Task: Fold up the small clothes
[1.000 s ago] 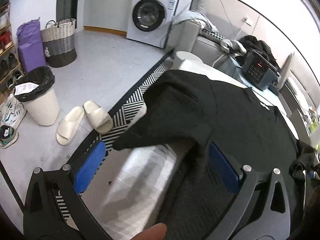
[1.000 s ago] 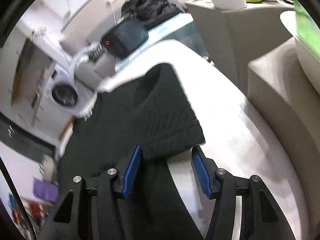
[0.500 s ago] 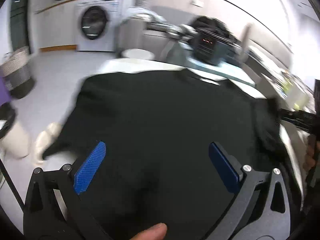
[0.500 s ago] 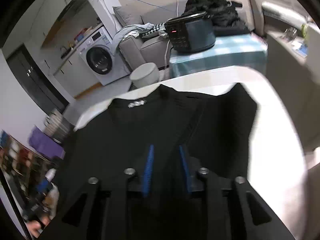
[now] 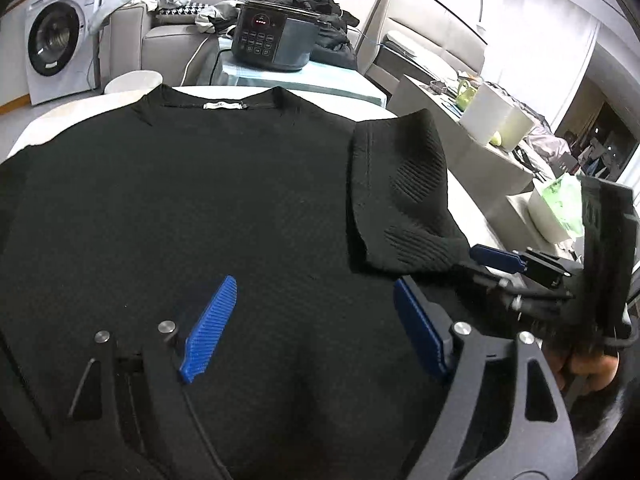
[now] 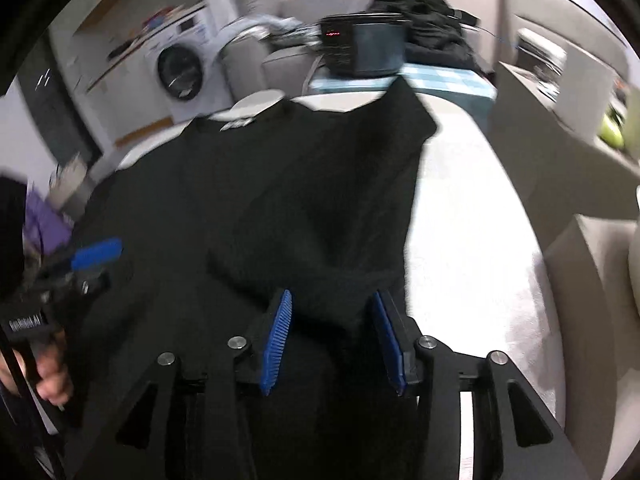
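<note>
Hovering over the black textured knit top (image 5: 180, 208) that is lying flat on the white tabletop (image 6: 472, 216), my left gripper (image 5: 312, 328) is standing with its jaws wide apart and gripping nothing. My right gripper (image 6: 332, 340) is sitting partly open, the top's folded-over sleeve (image 5: 404, 196) bunching between its blue pads; I cannot tell whether they are pinching it

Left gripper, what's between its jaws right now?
Only flat black shirt fabric; the left gripper has open jaws over it, grasping nothing. Left wrist view shows this.
</note>
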The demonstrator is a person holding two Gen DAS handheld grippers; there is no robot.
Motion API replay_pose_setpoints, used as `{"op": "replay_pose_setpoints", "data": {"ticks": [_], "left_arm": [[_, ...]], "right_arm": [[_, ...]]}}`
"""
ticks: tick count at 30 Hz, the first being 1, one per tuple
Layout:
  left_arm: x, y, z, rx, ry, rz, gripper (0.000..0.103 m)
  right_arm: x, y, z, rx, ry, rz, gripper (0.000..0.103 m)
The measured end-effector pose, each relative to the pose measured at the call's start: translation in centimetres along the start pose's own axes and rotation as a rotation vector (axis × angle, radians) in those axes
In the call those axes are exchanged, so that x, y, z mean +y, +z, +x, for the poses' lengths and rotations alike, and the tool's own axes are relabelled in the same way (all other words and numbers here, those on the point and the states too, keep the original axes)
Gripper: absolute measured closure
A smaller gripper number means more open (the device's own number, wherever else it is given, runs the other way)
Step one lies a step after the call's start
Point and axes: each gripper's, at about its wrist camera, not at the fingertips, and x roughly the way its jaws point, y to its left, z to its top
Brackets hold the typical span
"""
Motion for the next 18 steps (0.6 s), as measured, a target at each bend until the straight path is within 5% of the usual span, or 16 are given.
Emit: {"op": "replay_pose_setpoints", "data": {"ticks": [4, 10, 12, 13, 16, 18], "left_arm": [[0.9, 0.2, -0.2, -0.004, 0.027, -0.034, 0.023], [3.9, 0.4, -1.1, -0.001, 0.036, -0.085, 0.023], [4.2, 0.5, -0.9, 0.005, 0.036, -0.088, 0.023], [4.3, 0.5, -0.8, 0.008, 0.034, -0.092, 0.023], [4.3, 0.8, -0.1, 0.019, 0.010, -0.113, 0.023], [4.4, 1.0, 0.3, 0.030, -0.051, -0.139, 0.023]], "right_arm": [[3.5, 0.4, 0.8, -0.033, 0.024, -0.117, 0.043], [5.5, 1.3, 4.1, -0.006, 0.099, -0.125, 0.043], [5.9, 1.5, 5.0, -0.004, 0.073, -0.136, 0.052], [6.0, 1.5, 5.4, 0.007, 0.055, -0.143, 0.070], [5.5, 1.7, 5.2, -0.008, 0.078, -0.120, 0.094], [5.3, 1.7, 4.4, -0.022, 0.115, -0.102, 0.094]]}}
